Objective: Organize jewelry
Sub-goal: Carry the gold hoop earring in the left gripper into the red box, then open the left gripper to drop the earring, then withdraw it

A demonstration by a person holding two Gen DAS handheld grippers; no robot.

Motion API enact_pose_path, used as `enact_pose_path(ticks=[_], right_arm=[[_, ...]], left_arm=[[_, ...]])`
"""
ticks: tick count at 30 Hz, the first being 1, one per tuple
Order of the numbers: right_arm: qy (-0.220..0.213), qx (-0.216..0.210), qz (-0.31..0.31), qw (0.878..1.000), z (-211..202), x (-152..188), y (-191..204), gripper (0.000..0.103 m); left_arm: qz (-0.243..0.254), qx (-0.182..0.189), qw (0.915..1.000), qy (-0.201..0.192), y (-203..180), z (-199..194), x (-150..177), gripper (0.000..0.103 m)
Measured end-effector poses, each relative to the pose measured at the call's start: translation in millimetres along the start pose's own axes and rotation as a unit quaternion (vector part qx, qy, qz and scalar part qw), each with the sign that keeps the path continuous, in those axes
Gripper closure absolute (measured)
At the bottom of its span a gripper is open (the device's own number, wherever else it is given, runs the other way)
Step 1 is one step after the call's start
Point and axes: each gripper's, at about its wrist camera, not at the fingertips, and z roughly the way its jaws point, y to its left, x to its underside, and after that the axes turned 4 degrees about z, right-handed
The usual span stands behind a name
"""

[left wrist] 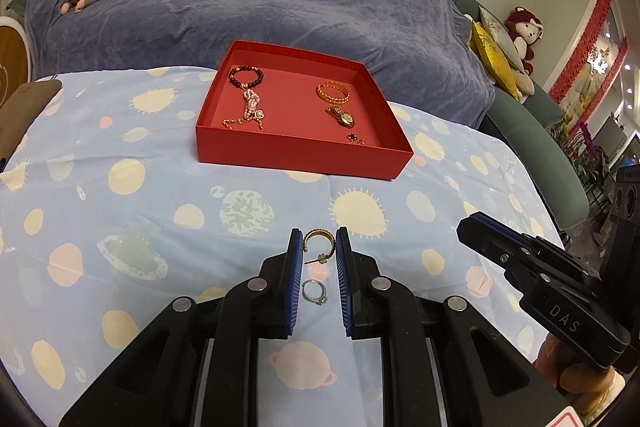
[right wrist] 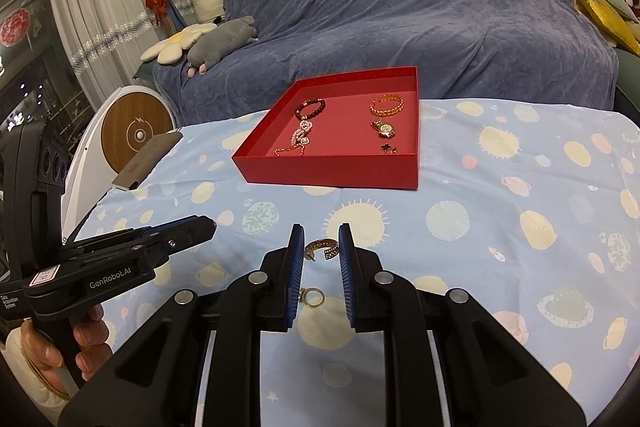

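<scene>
Looking along our left claw, we see its fingers apart around a gold hoop earring lying on the desk, and nearer us a silver ring, both near the desk's near edge. Our right claw is likewise apart. Farther off, toward the far edge, sits the red tray holding a beaded bracelet, gold bangle and watch.

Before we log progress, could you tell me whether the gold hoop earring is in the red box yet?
Out. The gold hoop earring lies on the tablecloth, short of the red box.
</scene>
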Motion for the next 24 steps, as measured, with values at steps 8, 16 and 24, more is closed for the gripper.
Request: enact_pose_path(ticks=[8,16,24], right_arm=[[-0.015,0.003,0.010,1.000,15.2,-50.1,-6.6,0.086],[0.002,-0.007,0.043,0.999,83.5,-96.4,-27.7,0.086],[0.043,-0.029,0.087,0.995,152.0,-106.2,-43.9,0.086]], left_arm=[[-0.010,-0.012,0.9996,-0.025,13.1,-2.9,-48.8,0.089],[0.004,-0.025,0.9997,-0.008,36.2,46.7,-103.1,0.089],[0.000,-0.015,0.9997,0.016,38.2,117.1,-133.7,0.089]])
